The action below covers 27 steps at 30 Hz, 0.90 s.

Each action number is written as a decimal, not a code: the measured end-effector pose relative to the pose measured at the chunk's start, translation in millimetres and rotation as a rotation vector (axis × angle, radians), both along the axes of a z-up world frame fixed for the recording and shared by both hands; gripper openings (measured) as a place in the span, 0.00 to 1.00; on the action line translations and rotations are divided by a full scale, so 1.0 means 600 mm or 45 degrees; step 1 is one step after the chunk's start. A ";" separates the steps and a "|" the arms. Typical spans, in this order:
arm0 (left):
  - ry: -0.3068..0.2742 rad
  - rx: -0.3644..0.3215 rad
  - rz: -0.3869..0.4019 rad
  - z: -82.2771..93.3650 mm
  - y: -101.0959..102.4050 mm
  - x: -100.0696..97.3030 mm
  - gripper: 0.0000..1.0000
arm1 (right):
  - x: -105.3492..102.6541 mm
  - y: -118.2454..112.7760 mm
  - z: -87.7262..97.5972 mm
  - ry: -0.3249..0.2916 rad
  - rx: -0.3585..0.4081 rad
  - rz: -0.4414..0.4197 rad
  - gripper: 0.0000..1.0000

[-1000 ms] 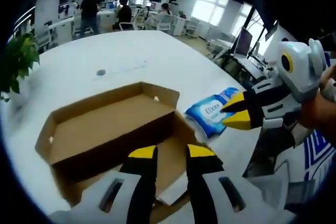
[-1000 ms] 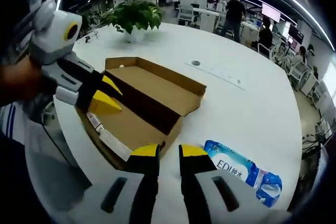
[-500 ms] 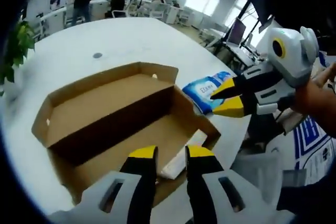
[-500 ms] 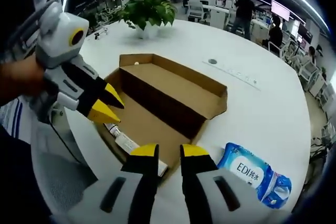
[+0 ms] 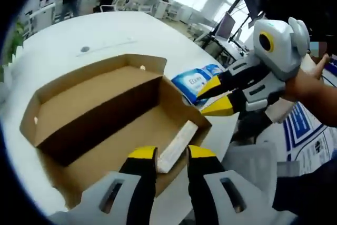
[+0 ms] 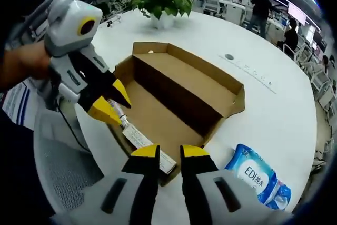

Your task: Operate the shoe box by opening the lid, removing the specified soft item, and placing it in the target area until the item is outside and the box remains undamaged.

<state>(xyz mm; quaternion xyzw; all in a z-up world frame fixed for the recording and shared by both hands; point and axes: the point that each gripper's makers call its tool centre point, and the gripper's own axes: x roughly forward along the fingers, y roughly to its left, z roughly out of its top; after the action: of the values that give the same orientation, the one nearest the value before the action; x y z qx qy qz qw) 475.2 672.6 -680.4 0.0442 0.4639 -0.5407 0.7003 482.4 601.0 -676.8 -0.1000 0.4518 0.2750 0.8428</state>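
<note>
The brown cardboard shoe box lies open on the white table, its lid folded back, and its inside looks bare. A blue wet-wipes pack rests on the table just past the box's right end. My left gripper hovers at the box's near edge, open a little with nothing between the jaws. My right gripper comes in from the right, open, its tips beside the pack. In the right gripper view the box is centred, the pack lies lower right, my right gripper is open, and my left gripper hangs over the box's left end.
A white label strip runs along the box's near wall. A potted plant stands at the table's far side, and a round grommet sits in the tabletop. A grey chair is below the table edge. People and desks fill the background.
Both cameras have drawn back and tilted, so the box sits nearer the middle. The two grippers have closed in on the box's ends. Box and pack have stayed put.
</note>
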 end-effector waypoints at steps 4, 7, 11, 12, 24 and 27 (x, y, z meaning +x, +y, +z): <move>-0.062 0.049 -0.082 -0.012 0.006 -0.004 0.21 | -0.005 0.000 -0.013 0.027 0.007 0.019 0.14; -0.062 0.038 -0.081 -0.013 0.004 -0.002 0.21 | -0.007 0.005 -0.016 0.040 0.032 0.044 0.17; -0.096 0.043 -0.082 -0.014 0.003 0.008 0.20 | -0.009 0.011 -0.021 0.059 0.036 0.129 0.21; -0.079 0.029 -0.074 -0.013 0.001 0.010 0.20 | -0.010 0.014 -0.021 0.057 0.029 0.188 0.21; -0.065 0.041 -0.112 -0.029 0.002 0.007 0.20 | -0.035 0.035 -0.047 0.178 -0.157 0.804 0.18; -0.074 0.022 -0.094 -0.024 0.004 0.015 0.19 | -0.038 0.040 -0.054 0.194 -0.189 0.906 0.18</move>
<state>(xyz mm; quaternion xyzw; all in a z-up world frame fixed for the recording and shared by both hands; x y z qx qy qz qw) 484.0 674.8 -694.6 0.0829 0.4461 -0.5607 0.6926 459.7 625.2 -709.4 -0.2908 0.4690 0.5239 0.6488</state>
